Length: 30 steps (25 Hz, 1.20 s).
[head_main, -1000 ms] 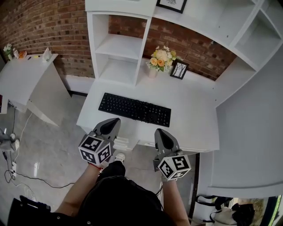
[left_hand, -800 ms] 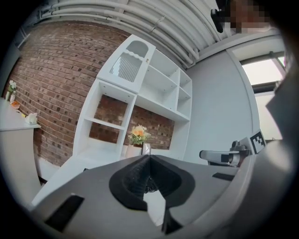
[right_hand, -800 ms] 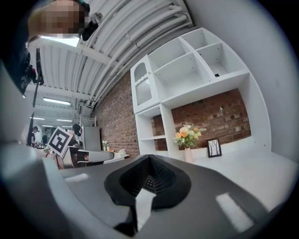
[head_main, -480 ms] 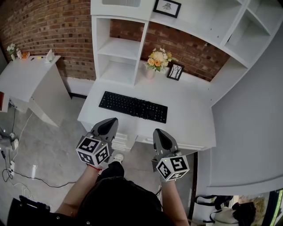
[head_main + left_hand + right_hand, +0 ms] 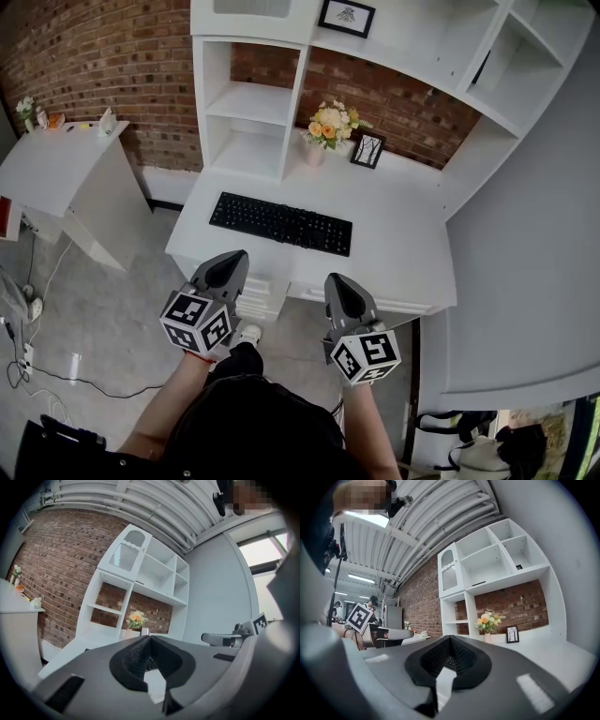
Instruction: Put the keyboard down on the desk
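Observation:
A black keyboard (image 5: 280, 223) lies flat on the white desk (image 5: 394, 253), roughly in the middle and a little to the left. My left gripper (image 5: 226, 266) hangs in front of the desk's front edge, below the keyboard's left part, with its jaws shut and nothing in them. My right gripper (image 5: 341, 286) hangs beside it, below the keyboard's right end, jaws also shut and empty. Both are clear of the keyboard. In the left gripper view the shut gripper (image 5: 150, 637) points level at the shelving; in the right gripper view the other gripper (image 5: 450, 638) does the same.
A vase of flowers (image 5: 323, 127) and a small framed picture (image 5: 367, 149) stand at the back of the desk. White shelves (image 5: 253, 103) rise behind, against a brick wall. A second white table (image 5: 56, 164) stands at left; cables (image 5: 28, 361) lie on the floor.
Both grippers have drawn slightly back from the desk and risen a little, still shut. The keyboard stays where it lay.

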Each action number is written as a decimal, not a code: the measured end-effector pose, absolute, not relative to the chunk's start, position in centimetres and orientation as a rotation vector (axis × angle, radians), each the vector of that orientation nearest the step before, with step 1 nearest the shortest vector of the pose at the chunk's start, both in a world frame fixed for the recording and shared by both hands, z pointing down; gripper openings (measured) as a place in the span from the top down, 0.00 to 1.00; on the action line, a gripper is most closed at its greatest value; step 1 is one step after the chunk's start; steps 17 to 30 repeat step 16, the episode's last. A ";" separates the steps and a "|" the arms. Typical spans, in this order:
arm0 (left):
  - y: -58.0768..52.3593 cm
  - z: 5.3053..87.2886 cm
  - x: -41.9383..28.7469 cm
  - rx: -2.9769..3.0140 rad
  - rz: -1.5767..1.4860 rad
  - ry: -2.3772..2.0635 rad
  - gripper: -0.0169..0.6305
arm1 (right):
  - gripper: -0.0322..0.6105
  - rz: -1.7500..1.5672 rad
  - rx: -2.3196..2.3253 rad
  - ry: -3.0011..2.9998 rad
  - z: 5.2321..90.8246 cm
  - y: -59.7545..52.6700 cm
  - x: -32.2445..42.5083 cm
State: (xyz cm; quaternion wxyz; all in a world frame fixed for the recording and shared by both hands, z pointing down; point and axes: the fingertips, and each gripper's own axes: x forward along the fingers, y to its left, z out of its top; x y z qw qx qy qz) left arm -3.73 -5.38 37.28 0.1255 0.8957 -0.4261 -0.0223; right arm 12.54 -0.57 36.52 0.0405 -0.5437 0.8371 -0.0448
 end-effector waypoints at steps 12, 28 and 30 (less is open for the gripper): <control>-6.1 37.2 -4.5 2.611 -0.046 -1.264 0.98 | 0.95 -0.113 -1.654 2.568 36.7 -1.5 11.8; -6.9 37.4 -4.9 2.603 -0.048 -1.275 0.98 | 0.95 -0.098 -1.652 2.574 36.6 -2.3 11.6; -6.9 37.4 -4.9 2.603 -0.048 -1.275 0.98 | 0.95 -0.098 -1.652 2.574 36.6 -2.3 11.6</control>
